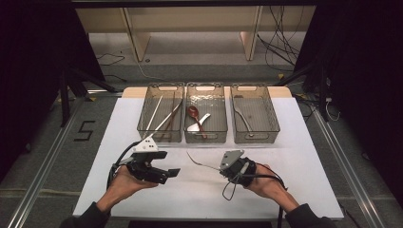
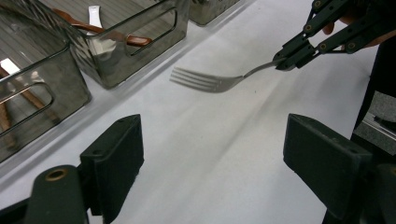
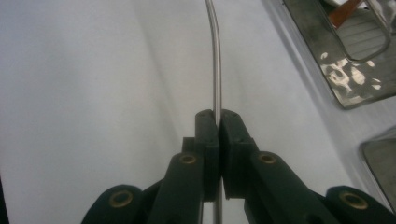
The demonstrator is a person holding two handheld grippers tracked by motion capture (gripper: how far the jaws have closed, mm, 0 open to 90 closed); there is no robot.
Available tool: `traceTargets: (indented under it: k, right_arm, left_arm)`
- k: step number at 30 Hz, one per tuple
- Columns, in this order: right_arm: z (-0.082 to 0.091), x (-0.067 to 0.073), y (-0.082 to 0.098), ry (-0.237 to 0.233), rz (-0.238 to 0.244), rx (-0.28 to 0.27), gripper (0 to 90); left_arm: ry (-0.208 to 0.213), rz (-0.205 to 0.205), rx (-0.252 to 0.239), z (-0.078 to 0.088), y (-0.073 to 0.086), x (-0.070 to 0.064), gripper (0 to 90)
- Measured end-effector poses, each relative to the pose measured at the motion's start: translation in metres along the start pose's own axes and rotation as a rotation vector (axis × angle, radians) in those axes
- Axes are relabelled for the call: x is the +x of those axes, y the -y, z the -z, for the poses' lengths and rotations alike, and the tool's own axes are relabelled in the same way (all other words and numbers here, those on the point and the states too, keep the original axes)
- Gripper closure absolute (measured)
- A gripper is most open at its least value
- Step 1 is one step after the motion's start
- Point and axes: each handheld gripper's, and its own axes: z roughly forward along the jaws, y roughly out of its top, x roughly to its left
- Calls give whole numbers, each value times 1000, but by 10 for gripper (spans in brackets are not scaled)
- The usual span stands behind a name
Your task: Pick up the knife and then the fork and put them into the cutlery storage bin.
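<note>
The right gripper [image 1: 219, 166] pinches a metal fork [image 1: 198, 161] by its handle, jaws pressed together on the thin stem, as the right gripper view shows with the handle [image 3: 216, 70] running straight out from between the pads. The fork hangs just above the white surface [image 1: 294, 142], tines pointing toward the left gripper [image 1: 172, 172], in front of the row of three clear bins. Holding it by the handle end keeps the tines free and lets the fork be lowered lengthwise into a bin; that seems the likely aim, a sorting of cutlery by kind.

The left gripper has its jaws spread wide with nothing between them; in its own view the two black jaws frame bare surface, and the fork [image 2: 205, 80] floats beyond them in the other gripper [image 2: 292, 53]. It looks to be standing by, out of the way.

The left bin [image 1: 142, 124] holds chopsticks [image 1: 164, 121], the middle bin [image 1: 186, 128] a dark red spoon [image 1: 194, 114] and a white spoon [image 1: 199, 123], and the right bin [image 1: 274, 124] one metal utensil [image 1: 242, 118] whose kind I cannot make out, so that bin is probably where the fork belongs.

The only readable mark is a black "5" [image 1: 84, 130] on the floor to the left of the surface. No brand or label can be read on the bins or grippers.
</note>
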Motion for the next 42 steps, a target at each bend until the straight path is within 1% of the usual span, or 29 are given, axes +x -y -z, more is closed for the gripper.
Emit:
traceTargets:
  k: [3,5,8,16,18,19,22,23,26,29,32,39,42]
  right_arm:
    - [2,-2,1,6,-9,-10,875]
    - [3,-4,2,10,-14,-7,875]
    - [4,-6,3,14,-18,-12,875]
    - [9,-13,5,33,-47,-23,874]
    - [11,-14,6,36,-63,-23,874]
    - [11,-16,6,38,-60,-27,874]
    - [12,-18,7,43,-78,-33,874]
    - [13,-19,7,42,-87,-27,874]
    - [14,-23,8,47,-102,-43,874]
    - [17,-26,9,54,-117,-43,874]
    - [19,-30,10,63,-130,-51,874]
    - [25,-40,8,87,-172,-67,874]
    - [25,-45,7,95,-187,-84,875]
  left_arm:
    - [-5,9,-4,2,1,2,193]
    - [-7,15,-3,2,2,3,190]
    - [-2,16,-7,3,4,3,190]
    - [-11,28,-22,6,6,6,182]
    - [-12,31,-23,6,7,7,181]
    - [-14,30,-22,6,7,7,181]
    - [-17,32,-21,7,7,8,180]
    - [-19,33,-21,8,8,8,180]
    - [-22,39,-22,8,9,8,180]
    - [-24,32,-21,8,9,9,180]
    - [-26,38,-29,8,10,9,180]
    - [-33,41,-24,9,12,11,180]
    - [-33,43,-25,10,12,11,180]
